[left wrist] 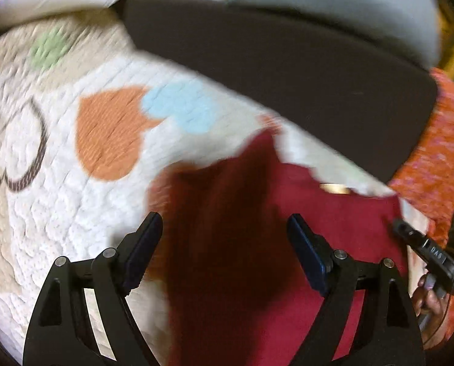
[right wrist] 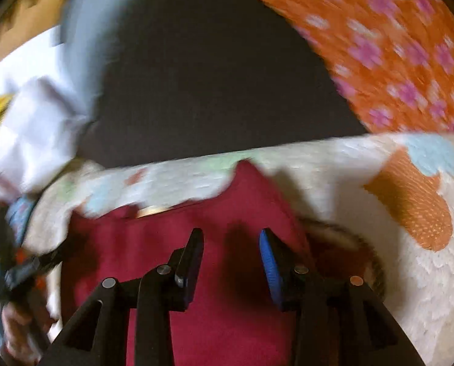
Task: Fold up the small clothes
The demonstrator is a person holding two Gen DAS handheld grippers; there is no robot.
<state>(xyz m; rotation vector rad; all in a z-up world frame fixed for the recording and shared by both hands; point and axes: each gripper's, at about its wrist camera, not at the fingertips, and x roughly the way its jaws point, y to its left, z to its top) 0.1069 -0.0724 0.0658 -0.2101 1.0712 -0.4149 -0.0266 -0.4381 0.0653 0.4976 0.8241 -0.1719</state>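
A dark red garment [left wrist: 257,228] lies on a white quilted bedspread [left wrist: 59,213] printed with coloured hearts. My left gripper [left wrist: 224,222] is open and empty, hovering just above the garment's left part. In the right wrist view the same red garment [right wrist: 227,289] fills the lower middle, and my right gripper [right wrist: 231,235] is open and empty above it. The right gripper also shows in the left wrist view [left wrist: 428,250] at the garment's right edge. Both views are blurred by motion.
A dark floor [left wrist: 288,61] lies beyond the bed's edge. An orange flowered cloth [right wrist: 394,45] is at the right. White fabric [right wrist: 35,128] and a pale grey surface [left wrist: 333,6] lie further off.
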